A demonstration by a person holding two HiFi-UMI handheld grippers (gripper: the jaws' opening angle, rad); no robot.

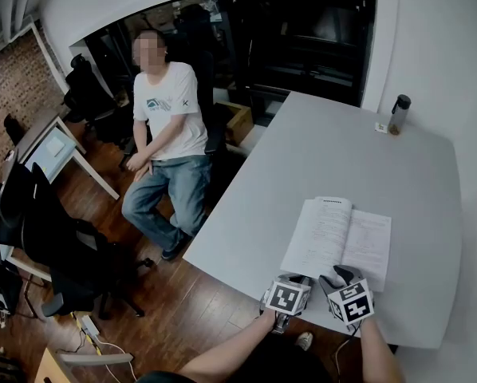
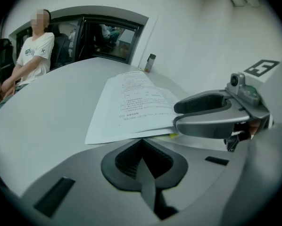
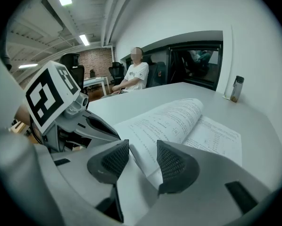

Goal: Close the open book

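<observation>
Open book (image 1: pixel 338 238) sits lower right of the head view on the table (image 1: pixel 318 150): thin, light, floppy pages. Our right gripper (image 3: pixel 138 160) gapes around its near corner, not pinching. Our left gripper (image 2: pixel 142 160) is closed and empty. We'd grab the left page's outer edge.

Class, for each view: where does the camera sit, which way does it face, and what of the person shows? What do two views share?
Head view: on the head, looking down at the table and book; forearms, left gripper, right gripper show.
Left gripper view: rides it, faces across the book; own shut jaws, right gripper.
Right gripper view: rides it, faces the book; own open jaws, left gripper.
Both gripper views share the bottle and seated person.
</observation>
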